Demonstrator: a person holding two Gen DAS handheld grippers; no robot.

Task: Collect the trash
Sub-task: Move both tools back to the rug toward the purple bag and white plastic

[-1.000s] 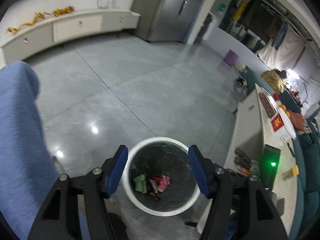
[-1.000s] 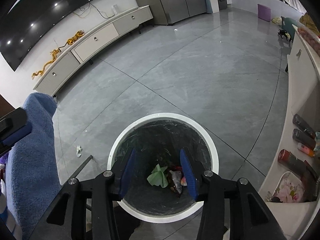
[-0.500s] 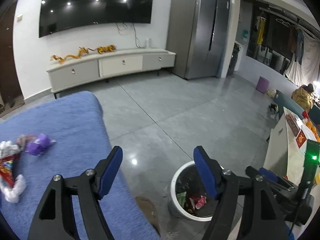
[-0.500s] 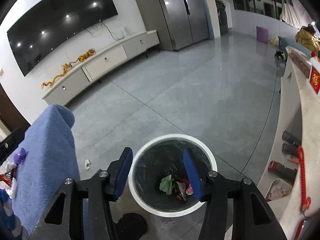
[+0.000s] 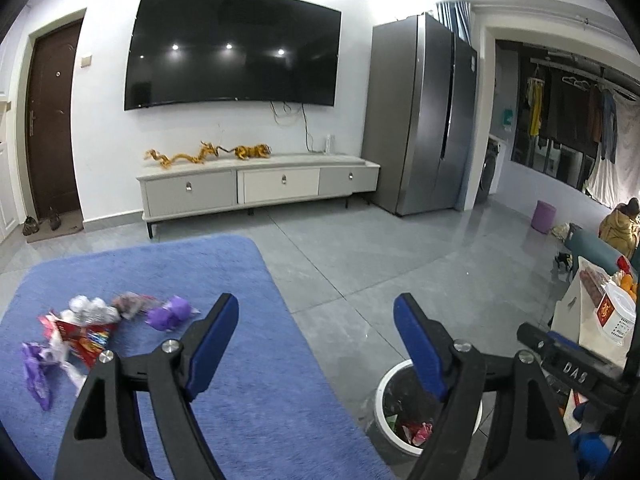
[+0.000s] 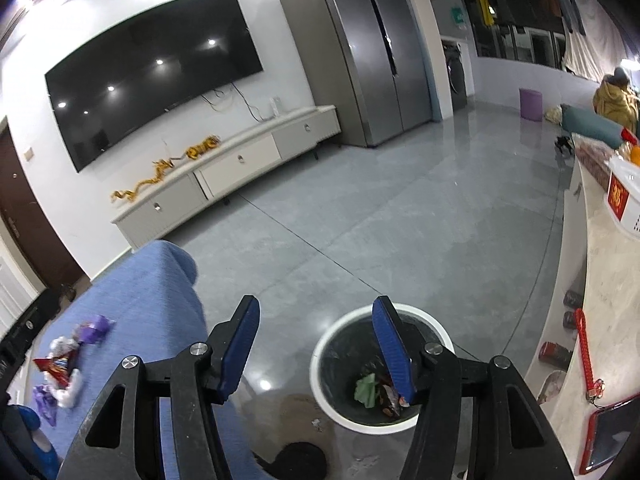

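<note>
Several pieces of trash lie on a blue cloth-covered surface: a red snack wrapper, a purple wrapper, crumpled white paper and purple scraps. They also show in the right wrist view. A white bin with a black liner stands on the floor and holds green and red trash; it also shows in the left wrist view. My left gripper is open and empty, above the cloth's right edge. My right gripper is open and empty, above the bin.
A white counter with a red phone, a basket and bottles on a lower shelf stands at the right. A TV cabinet, wall TV and grey fridge stand across the grey tiled floor.
Both grippers have lifted and tilted up from over the bin. The left one has swung left over the blue cloth, bringing the trash pile into view.
</note>
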